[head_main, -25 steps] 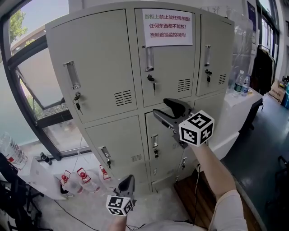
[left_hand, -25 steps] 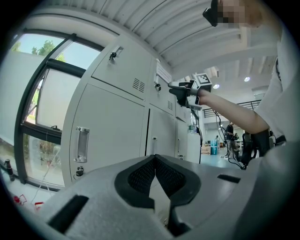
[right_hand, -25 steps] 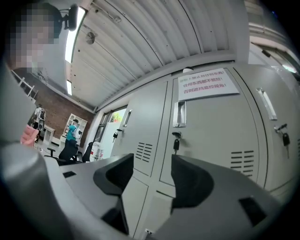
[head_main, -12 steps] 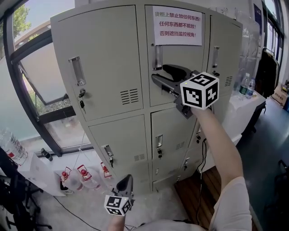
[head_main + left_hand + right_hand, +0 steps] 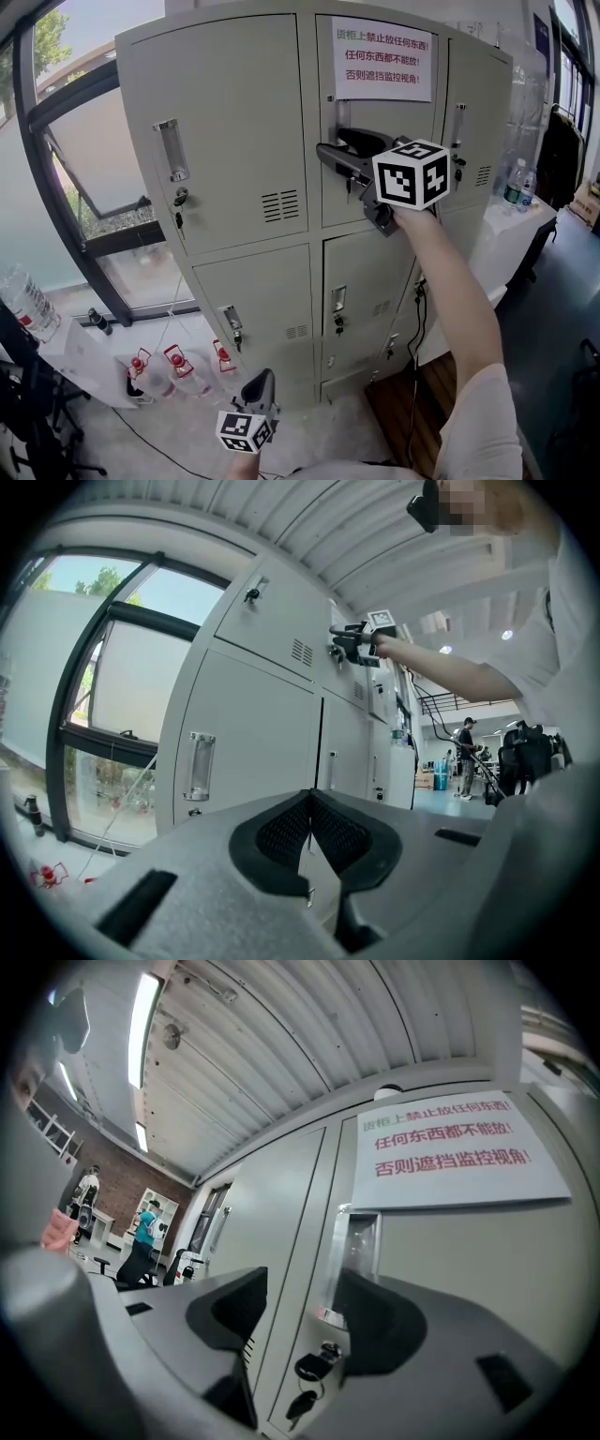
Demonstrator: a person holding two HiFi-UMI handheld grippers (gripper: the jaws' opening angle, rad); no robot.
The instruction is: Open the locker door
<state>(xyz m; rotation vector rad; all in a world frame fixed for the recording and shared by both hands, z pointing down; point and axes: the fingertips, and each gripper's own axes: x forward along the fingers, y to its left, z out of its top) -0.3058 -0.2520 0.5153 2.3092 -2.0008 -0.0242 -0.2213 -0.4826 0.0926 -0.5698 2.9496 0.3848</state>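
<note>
Gaping wide with nothing between its jaws, the right gripper (image 5: 333,146) is raised to the upper middle locker door (image 5: 412,120). It is aimed so that the recessed handle (image 5: 357,1241) shows in the gap, probably so the jaws can hook its edge and pull. Whether they touch it yet I cannot tell. Just below, a key (image 5: 302,1402) hangs from the lock (image 5: 323,1348). The door is shut, with a red-lettered notice (image 5: 382,58) taped above. The left gripper (image 5: 263,380) hangs low, jaws pressed together and empty, seemingly kept out of the door's swing.
</note>
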